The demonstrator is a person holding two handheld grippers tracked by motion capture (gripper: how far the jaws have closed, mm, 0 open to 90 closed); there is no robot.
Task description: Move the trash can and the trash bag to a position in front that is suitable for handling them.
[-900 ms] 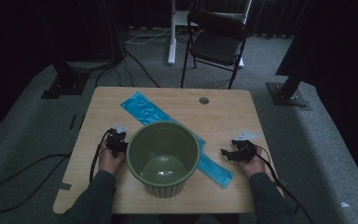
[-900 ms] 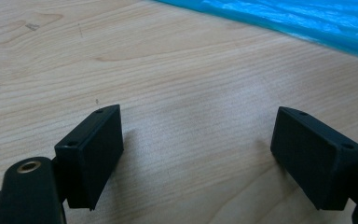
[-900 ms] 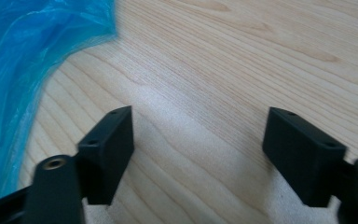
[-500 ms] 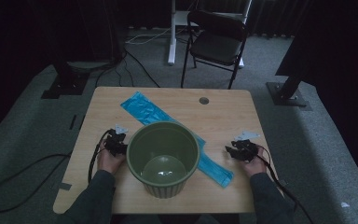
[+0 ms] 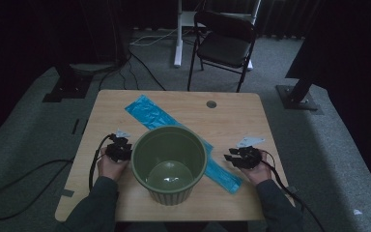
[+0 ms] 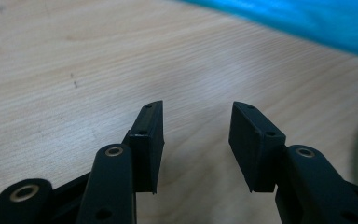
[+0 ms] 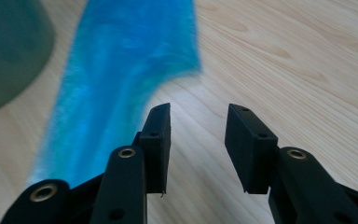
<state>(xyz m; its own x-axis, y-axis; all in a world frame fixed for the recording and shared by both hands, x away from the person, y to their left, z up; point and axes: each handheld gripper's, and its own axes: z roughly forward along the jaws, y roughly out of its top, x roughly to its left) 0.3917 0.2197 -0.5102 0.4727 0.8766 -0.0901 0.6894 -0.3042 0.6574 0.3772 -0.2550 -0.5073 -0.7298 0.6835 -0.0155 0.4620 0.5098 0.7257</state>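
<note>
Green bucket (image 5: 169, 164) stands at lower centre on the blue bag (image 5: 147, 112), flanked by left claw (image 5: 119, 147) and right claw (image 5: 241, 158), both wide and empty.

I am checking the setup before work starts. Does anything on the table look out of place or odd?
One thing: the green bin stands on top of the flat blue bag, pinning its middle, so the bag runs out from under it diagonally. Nothing looks spilled or damaged. Both tongs are open and empty.
</note>
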